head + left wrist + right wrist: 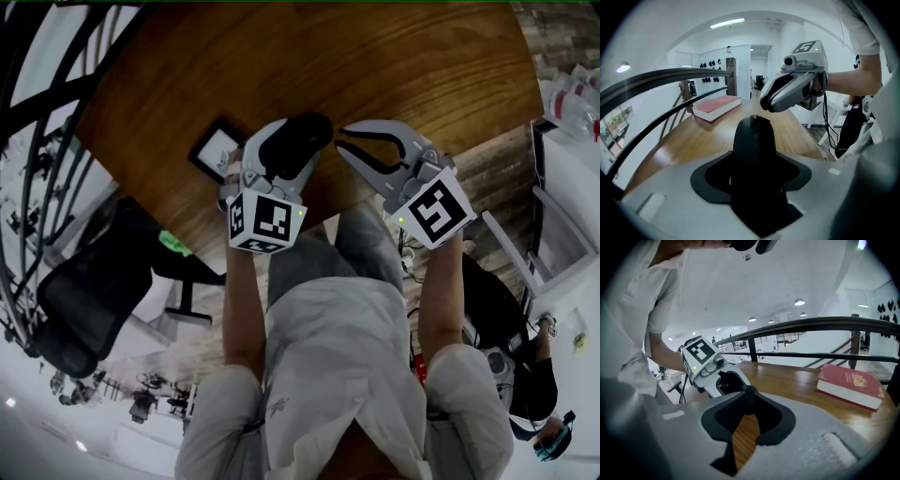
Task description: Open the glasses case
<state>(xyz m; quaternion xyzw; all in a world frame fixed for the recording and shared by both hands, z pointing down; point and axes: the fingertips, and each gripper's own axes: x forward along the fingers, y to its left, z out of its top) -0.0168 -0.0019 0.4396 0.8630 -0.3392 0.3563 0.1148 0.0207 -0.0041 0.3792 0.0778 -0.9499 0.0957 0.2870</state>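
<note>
The black glasses case sticks up and forward out of my left gripper, which is shut on it just above the wooden table. In the left gripper view the case fills the space between the jaws and looks closed. My right gripper hangs beside it on the right, apart from the case. Its jaws stand only slightly apart, and a thin wedge of tabletop shows between them in the right gripper view; nothing is held there.
A red book lies on the table beyond the grippers, left of the case in the head view. A dark railing runs past the table's far side. An office chair stands at the left.
</note>
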